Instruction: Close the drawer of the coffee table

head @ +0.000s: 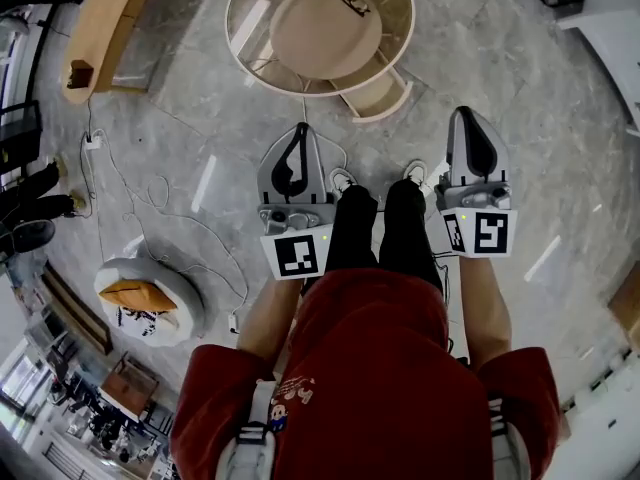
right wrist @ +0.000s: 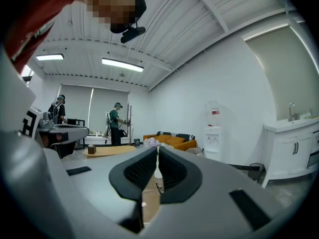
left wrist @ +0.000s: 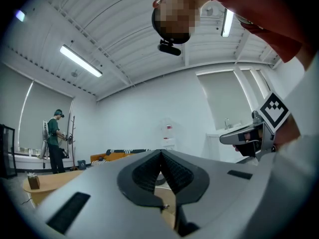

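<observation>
In the head view the round glass-topped coffee table (head: 318,30) stands on the floor ahead of me. Its pale drawer (head: 378,95) sticks out at the lower right of the rim. My left gripper (head: 299,131) and right gripper (head: 470,115) are held level side by side above my knees, short of the table and touching nothing. In the left gripper view the left gripper (left wrist: 160,154) has its pads together with nothing between them. The right gripper (right wrist: 156,151) is likewise shut and empty in its own view.
A white and orange pouf (head: 148,299) sits on the floor at the left, with cables (head: 150,196) trailing nearby. A curved wooden table (head: 105,13) is at the upper left. Farther off are an orange sofa (right wrist: 172,140), a water dispenser (right wrist: 213,129), a white cabinet (right wrist: 291,151) and two standing people.
</observation>
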Action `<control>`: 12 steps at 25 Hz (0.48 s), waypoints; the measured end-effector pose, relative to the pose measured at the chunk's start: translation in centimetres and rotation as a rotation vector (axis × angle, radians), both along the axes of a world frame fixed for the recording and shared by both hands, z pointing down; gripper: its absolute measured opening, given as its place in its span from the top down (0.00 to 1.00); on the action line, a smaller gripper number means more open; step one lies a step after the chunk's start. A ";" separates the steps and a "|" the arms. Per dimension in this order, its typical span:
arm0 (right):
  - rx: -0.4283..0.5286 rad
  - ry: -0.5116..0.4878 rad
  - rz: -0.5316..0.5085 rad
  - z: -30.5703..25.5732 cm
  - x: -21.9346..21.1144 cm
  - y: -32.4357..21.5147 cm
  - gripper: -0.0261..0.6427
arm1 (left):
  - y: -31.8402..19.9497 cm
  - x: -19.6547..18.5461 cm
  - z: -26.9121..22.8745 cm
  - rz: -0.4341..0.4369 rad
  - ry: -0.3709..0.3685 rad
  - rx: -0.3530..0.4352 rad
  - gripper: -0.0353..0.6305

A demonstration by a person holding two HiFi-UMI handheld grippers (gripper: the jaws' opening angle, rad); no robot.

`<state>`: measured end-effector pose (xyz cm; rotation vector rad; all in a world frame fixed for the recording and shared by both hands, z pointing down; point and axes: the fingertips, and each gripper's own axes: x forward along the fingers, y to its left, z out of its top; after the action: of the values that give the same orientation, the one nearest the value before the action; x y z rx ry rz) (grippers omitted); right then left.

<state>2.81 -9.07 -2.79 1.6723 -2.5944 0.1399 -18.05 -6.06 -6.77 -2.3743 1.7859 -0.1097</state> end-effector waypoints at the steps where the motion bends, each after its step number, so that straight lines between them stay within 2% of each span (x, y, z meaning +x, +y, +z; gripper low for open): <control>1: -0.010 0.002 0.002 1.6 0.1 -0.3 0.92 | -0.4 0.4 1.3 0.013 -0.003 -0.007 0.93; 8: -0.078 0.026 -0.002 14.2 1.0 -1.3 0.92 | -2.4 2.6 12.4 0.054 0.012 -0.085 0.93; 12: -0.138 0.038 -0.008 22.8 1.8 -0.6 0.92 | -2.7 4.6 20.6 0.092 0.021 -0.140 0.93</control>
<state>4.57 -9.64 20.01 1.6018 -2.5014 0.2776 -13.44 -8.73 13.78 -2.5587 1.7277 -0.2060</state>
